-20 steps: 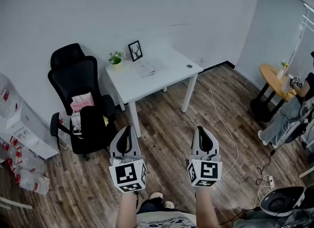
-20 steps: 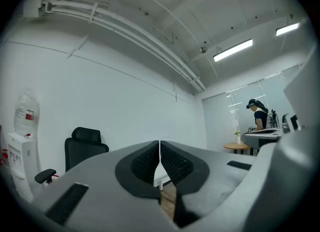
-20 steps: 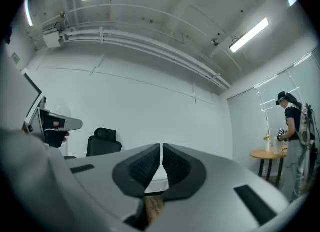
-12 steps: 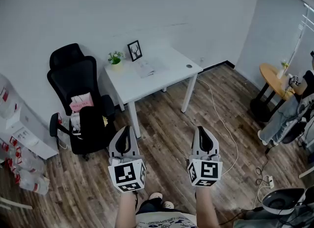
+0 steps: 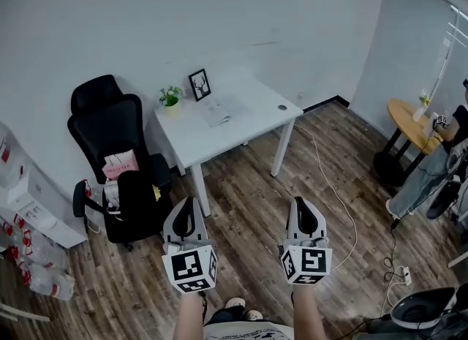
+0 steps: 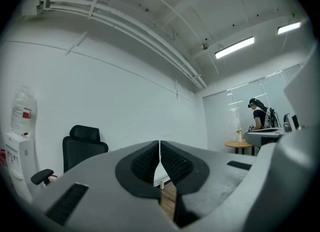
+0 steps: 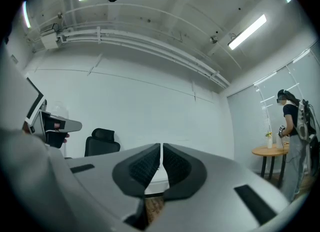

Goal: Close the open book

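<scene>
Lying open, 1 book (image 5: 217,108), 2 grippers (image 5: 189,204) (image 5: 303,202) shut, L+R

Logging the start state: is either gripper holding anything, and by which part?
Nothing is held. The left gripper and right gripper are shut and empty, far from the book.

Open book (image 5: 217,110) on white worktop (image 5: 252,130), black chair (image 5: 110,148) beside, left hand-held gripper (image 5: 186,208) and right hand-held gripper (image 5: 302,207) well short of it

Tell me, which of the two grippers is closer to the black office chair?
Left. In the head view the left gripper hovers just right of the black office chair, near its seat. The right gripper hangs further right, with the left gripper between it and the chair.
</scene>
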Motion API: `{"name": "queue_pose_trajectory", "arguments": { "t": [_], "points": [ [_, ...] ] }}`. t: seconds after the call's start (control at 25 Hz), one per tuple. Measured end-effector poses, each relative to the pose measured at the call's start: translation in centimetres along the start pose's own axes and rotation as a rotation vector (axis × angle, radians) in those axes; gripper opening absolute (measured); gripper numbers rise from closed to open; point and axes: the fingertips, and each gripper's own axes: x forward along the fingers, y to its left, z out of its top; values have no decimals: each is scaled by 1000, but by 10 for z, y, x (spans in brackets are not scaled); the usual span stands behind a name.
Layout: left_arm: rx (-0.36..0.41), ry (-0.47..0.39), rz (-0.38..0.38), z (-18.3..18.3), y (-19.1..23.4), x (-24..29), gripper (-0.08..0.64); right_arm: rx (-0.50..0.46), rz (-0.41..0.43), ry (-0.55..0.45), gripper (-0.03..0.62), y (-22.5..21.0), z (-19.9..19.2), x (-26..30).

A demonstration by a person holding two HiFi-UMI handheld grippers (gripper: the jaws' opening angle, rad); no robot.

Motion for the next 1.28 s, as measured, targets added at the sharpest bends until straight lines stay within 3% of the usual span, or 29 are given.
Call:
{"name": "queue_pose_trajectory", "arguments": {
  "t": [0.72, 1.28],
  "points": [
    [-2, 43, 32, -32, 39, 94, 28, 6, -17, 38, 31, -5, -33, 87],
    [9, 46, 112, -45, 4, 265, 28, 19, 51, 50, 31, -95, -61, 262]
  ]
}}
